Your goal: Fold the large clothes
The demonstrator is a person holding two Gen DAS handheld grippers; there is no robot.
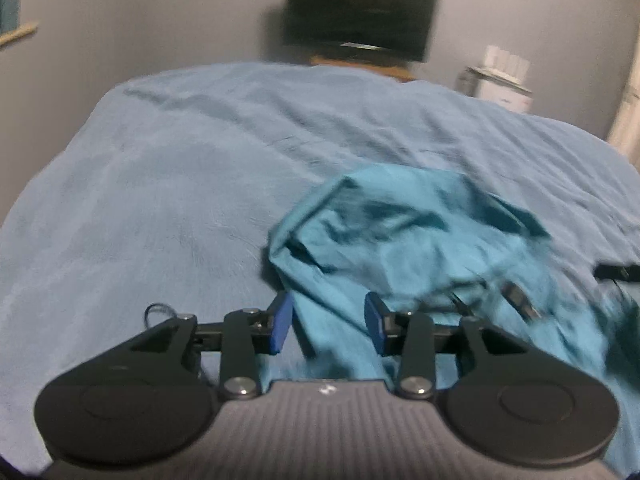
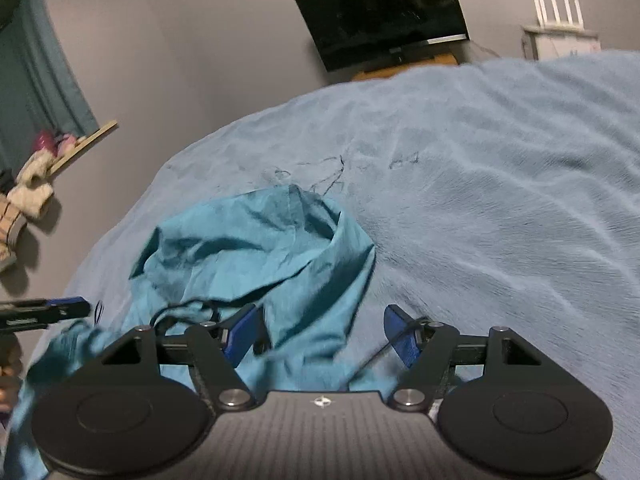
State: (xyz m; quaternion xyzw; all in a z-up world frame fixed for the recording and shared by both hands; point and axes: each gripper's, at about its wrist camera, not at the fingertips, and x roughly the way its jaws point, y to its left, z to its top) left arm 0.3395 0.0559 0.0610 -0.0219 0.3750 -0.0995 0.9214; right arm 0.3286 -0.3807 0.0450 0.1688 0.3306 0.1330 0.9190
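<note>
On the left, the left gripper (image 1: 328,326) hung over the near part of the bed (image 1: 160,184), its 2 blue pads (image 1: 282,322) parted with a strip of the teal garment (image 1: 404,232) running between them; the pads did not appear to pinch the cloth, so it read as released, though motion blur made that uncertain. The garment lay crumpled in a loose heap on the light blue bedcover, bunched toward the near edge, with folds standing up and no clear hem or sleeve showing. To the right, the right gripper (image 2: 320,336) also stood wide apart over the same teal garment (image 2: 256,248), grasping nothing, and a thin dark cable (image 2: 180,308) trailed across the cloth near its left pad. The likely trouble was a blind grab: closing on a bunched middle layer, not an edge, would lift 2 or more layers together and twist the heap further. The cable could snag a fold and drag it.
</note>
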